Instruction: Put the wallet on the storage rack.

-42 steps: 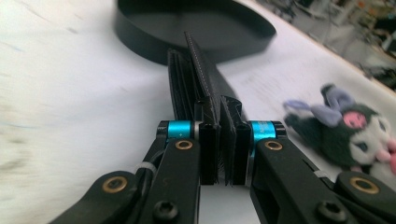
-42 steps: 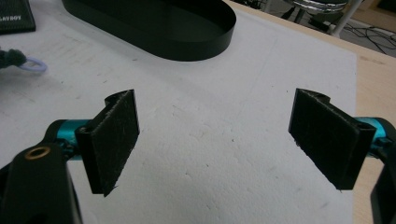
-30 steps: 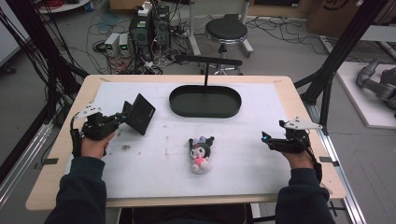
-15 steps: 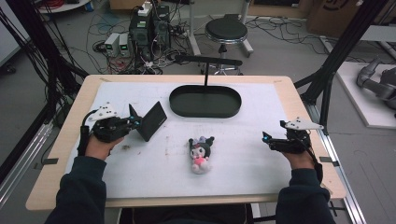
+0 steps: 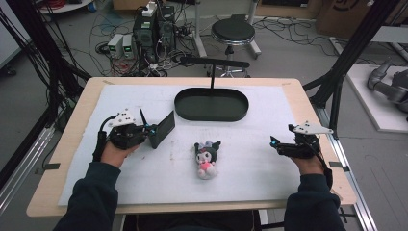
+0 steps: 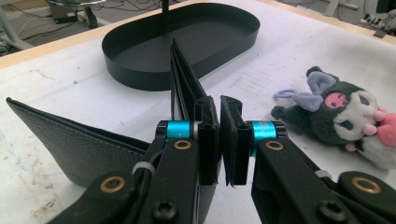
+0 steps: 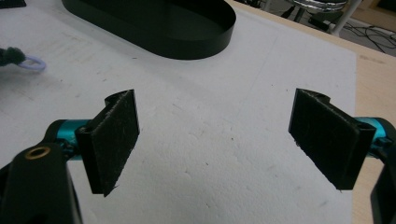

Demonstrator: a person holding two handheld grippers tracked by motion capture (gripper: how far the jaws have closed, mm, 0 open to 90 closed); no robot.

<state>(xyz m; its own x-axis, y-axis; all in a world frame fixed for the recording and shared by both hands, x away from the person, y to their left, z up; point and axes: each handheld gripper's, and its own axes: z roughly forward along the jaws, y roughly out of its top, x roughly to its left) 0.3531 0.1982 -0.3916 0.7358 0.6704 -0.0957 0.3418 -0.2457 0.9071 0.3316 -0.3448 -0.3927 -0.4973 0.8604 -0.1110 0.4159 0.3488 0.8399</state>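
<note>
Two grippers low over the table: I see left gripper clamped on an open black wallet, right gripper spread wide, holding nothing. Plush toy between them; black oval tray at 12 o'clock.

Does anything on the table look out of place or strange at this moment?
The black wallet hangs open in the left gripper, which pinches one flap while the other splays aside. The plush lies on its back on the mat. The tray looks undamaged; nothing is spilled.
</note>
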